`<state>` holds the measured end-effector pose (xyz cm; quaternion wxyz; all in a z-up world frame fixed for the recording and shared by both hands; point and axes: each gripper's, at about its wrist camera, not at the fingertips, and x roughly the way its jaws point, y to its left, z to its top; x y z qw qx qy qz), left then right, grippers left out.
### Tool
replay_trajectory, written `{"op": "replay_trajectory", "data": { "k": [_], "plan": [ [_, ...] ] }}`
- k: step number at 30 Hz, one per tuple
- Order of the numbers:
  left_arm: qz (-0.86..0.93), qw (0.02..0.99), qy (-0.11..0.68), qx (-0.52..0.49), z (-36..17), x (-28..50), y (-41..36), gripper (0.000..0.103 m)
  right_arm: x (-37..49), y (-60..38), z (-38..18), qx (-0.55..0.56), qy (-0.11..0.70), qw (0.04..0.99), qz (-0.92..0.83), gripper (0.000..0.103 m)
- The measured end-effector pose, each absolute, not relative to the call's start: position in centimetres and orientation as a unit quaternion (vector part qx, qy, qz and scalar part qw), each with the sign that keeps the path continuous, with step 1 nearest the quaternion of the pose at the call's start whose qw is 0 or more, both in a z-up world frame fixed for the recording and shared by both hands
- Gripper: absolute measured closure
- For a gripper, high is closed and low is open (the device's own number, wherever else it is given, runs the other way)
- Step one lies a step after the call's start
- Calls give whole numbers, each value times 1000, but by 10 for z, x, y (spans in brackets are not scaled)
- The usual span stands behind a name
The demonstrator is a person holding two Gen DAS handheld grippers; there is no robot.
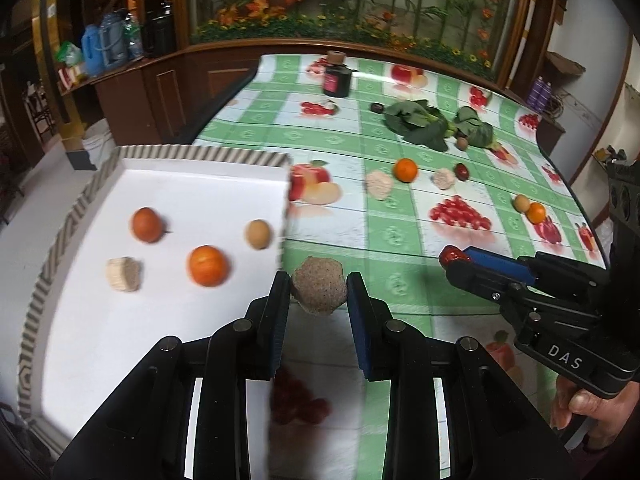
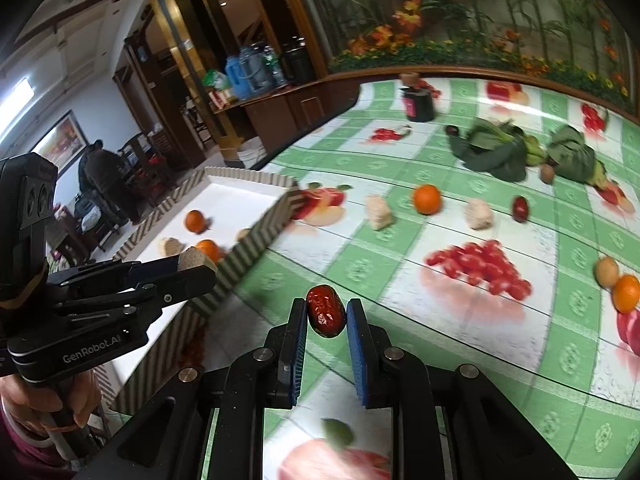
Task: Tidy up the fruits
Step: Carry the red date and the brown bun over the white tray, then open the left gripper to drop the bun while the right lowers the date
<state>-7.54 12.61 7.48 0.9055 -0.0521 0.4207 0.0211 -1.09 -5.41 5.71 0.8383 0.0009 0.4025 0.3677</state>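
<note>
the left gripper [image 1: 319, 280] is clamped on a beige lump [image 1: 319, 290], pads pressing both its sides, and holds it in the air just at the near corner of the tray [image 1: 208, 155], not yet over the white floor. the right gripper [image 2: 326, 306] is clenched on a red date [image 2: 325, 316], wrinkled and glossy, lifted clear of the cloth [image 2: 400, 352]. both hands look to be mid-carry, so the step in hand is the delivery of two picked items to the tray. inside it lie two oranges [image 1: 207, 265], a brown egg-like fruit [image 1: 257, 233] and another beige lump [image 1: 123, 273], well apart from one another. out on the cloth wait an orange [image 2: 427, 199], two more pale lumps [image 2: 378, 211], a second date [image 2: 520, 208], and an orange-and-brown pair near the right edge [image 2: 625, 293]; leafy greens [image 2: 496, 152] and a dark jar [image 2: 418, 102] sit farther back. next, i judge, each load must clear the striped wall [image 2: 256, 244], come down over a bare patch, and only then be let go; the date is round enough that it may roll if dropped from high.
</note>
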Motion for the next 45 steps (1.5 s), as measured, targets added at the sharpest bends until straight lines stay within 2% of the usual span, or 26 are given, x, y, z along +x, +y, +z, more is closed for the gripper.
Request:
{"op": "replay_trajectory", "data": {
  "k": [18, 31, 42, 44, 45],
  "plan": [
    [109, 901, 413, -73, 69, -121, 216, 75, -36, 47, 74, -57, 385, 807, 444, 84],
    [144, 880, 442, -95, 42, -122, 258, 75, -34, 125, 46, -119, 416, 761, 484, 84],
    [157, 866, 462, -105, 30, -116, 268, 74, -32, 151, 22, -162, 427, 747, 483, 84],
    [159, 866, 462, -103, 30, -117, 268, 70, -32, 149, 21, -160, 429, 750, 477, 83],
    [162, 865, 464, -101, 30, -117, 267, 62, -32, 149, 22, -157, 429, 750, 478, 83]
  ]
}}
